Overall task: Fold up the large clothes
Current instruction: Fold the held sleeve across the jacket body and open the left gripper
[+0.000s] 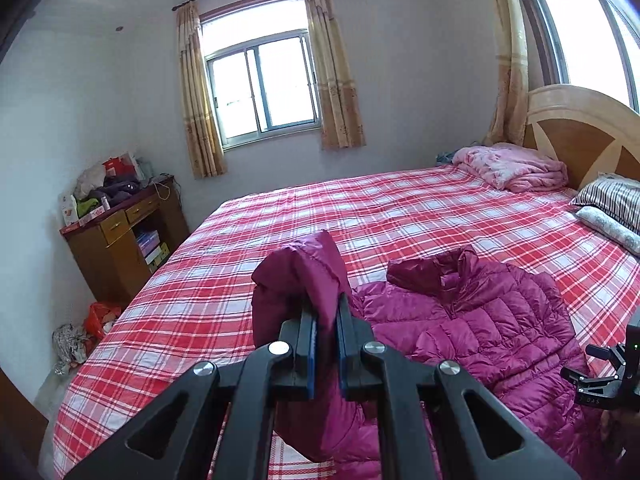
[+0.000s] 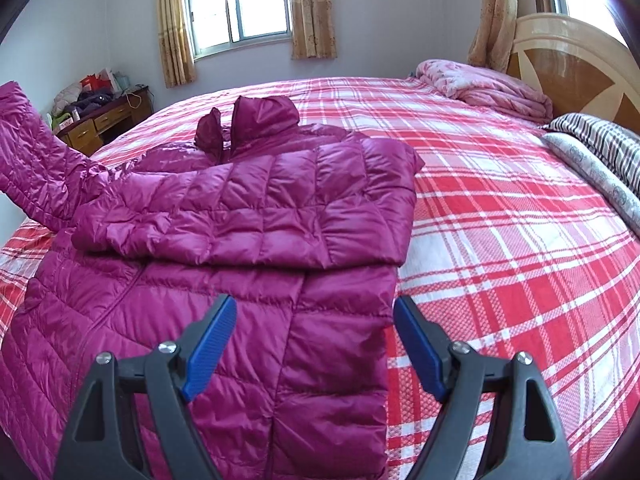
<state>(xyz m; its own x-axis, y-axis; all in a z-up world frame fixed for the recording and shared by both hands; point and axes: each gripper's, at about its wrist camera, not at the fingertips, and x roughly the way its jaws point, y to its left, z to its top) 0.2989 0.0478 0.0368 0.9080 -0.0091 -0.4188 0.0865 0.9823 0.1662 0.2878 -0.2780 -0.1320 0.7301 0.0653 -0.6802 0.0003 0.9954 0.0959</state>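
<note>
A magenta quilted puffer jacket (image 2: 224, 264) lies on the red plaid bed (image 2: 500, 240). One sleeve is folded across its chest (image 2: 256, 216). My left gripper (image 1: 327, 316) is shut on the other sleeve's cuff (image 1: 304, 276) and holds it lifted above the bed; that raised sleeve shows at the left edge of the right wrist view (image 2: 28, 152). My right gripper (image 2: 314, 320) is open and empty, hovering over the jacket's lower right hem. The right gripper also shows at the right edge of the left wrist view (image 1: 600, 376). The jacket body in the left wrist view (image 1: 480, 320) lies right of my left gripper.
A folded pink quilt (image 2: 492, 84) and striped pillows (image 2: 600, 140) lie by the wooden headboard (image 2: 580, 68). A cluttered wooden desk (image 1: 120, 232) stands left of the bed, with bags (image 1: 88, 332) on the floor beside it. Bare plaid sheet stretches right of the jacket.
</note>
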